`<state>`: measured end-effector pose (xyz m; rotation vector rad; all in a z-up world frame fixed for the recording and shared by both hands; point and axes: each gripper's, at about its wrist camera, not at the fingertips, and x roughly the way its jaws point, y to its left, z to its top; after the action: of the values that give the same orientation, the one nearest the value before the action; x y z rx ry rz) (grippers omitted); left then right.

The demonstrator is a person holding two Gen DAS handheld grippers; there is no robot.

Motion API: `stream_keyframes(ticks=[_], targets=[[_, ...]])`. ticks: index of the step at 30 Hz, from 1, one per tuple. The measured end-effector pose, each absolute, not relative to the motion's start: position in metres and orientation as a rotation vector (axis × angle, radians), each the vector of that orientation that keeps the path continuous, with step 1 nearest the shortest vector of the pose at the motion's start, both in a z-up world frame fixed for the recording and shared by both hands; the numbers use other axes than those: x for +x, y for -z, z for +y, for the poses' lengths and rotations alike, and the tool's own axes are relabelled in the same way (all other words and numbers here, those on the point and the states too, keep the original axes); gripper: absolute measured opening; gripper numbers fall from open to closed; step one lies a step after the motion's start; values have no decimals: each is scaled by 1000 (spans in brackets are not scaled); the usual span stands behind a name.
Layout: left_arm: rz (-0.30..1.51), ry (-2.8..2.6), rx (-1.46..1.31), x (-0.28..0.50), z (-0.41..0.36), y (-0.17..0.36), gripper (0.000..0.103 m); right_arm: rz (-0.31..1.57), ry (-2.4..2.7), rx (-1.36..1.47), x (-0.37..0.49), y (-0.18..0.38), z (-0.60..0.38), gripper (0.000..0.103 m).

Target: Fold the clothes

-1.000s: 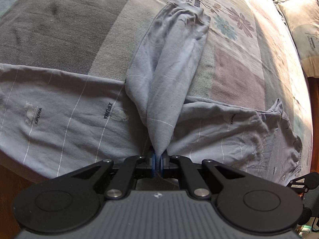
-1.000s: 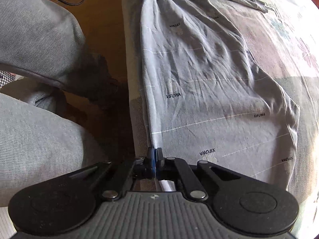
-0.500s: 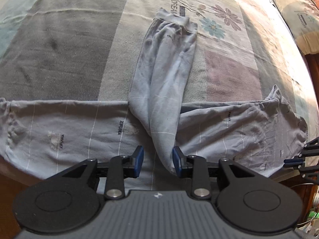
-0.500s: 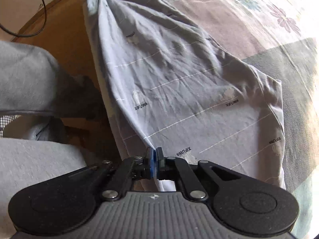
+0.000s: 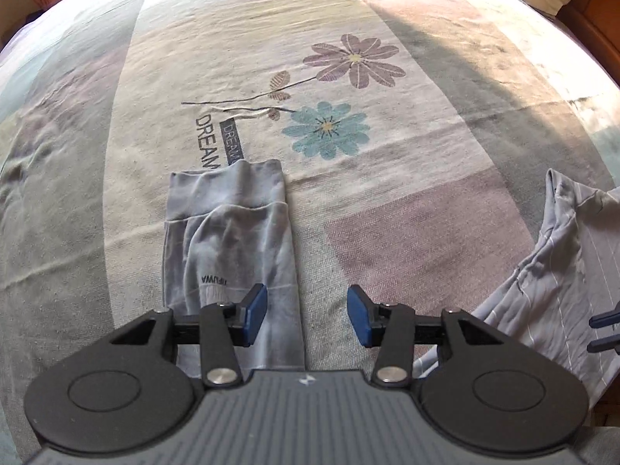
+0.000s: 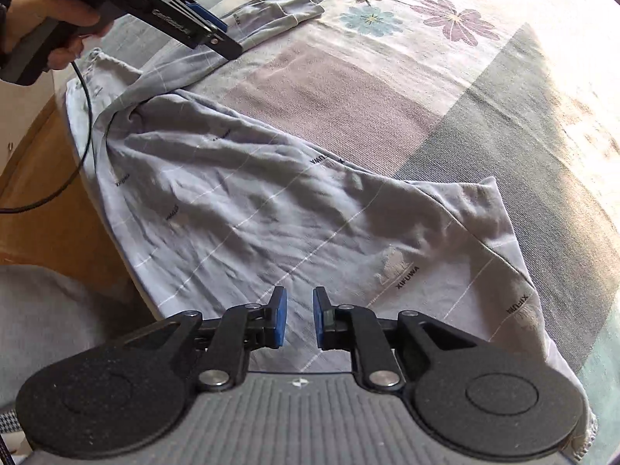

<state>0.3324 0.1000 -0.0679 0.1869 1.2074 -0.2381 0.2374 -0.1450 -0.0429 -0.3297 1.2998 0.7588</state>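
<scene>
Patchwork bedspread (image 5: pixel 387 240) underneath; left gripper (image 5: pixel 306 319) and right gripper (image 6: pixel 300 323), jaws just opening, empty, release grey garment (image 6: pixel 271 209) to settle flat below them.

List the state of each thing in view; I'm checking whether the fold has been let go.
Left tool: open, jaws just widened, nothing between them.
Right tool: open by a narrow gap, jaws just parting, no cloth gripped.
Pale grey pinstriped cotton garment: lying wrinkled on the bed, released.
Its sleeve: stretched out flat, cuff farthest away.
Floral patchwork bedspread: spread flat.
</scene>
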Motion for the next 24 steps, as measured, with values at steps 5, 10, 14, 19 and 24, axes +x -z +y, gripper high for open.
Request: stream_keyframes(ticks=[5, 10, 14, 19, 24], targets=[[1223, 241, 170, 343, 95, 73, 46, 1296, -742, -234, 237, 45, -138, 20], [1249, 231, 243, 336, 95, 84, 48, 1298, -726, -180, 240, 49, -137, 23], [1227, 186, 303, 330, 104, 83, 50, 1291, -717, -188, 241, 50, -136, 23], [1223, 143, 253, 328, 122, 70, 47, 1292, -698, -182, 245, 50, -137, 23], [1170, 316, 115, 316, 102, 43, 47, 1252, -600, -178, 259, 48, -138, 23]])
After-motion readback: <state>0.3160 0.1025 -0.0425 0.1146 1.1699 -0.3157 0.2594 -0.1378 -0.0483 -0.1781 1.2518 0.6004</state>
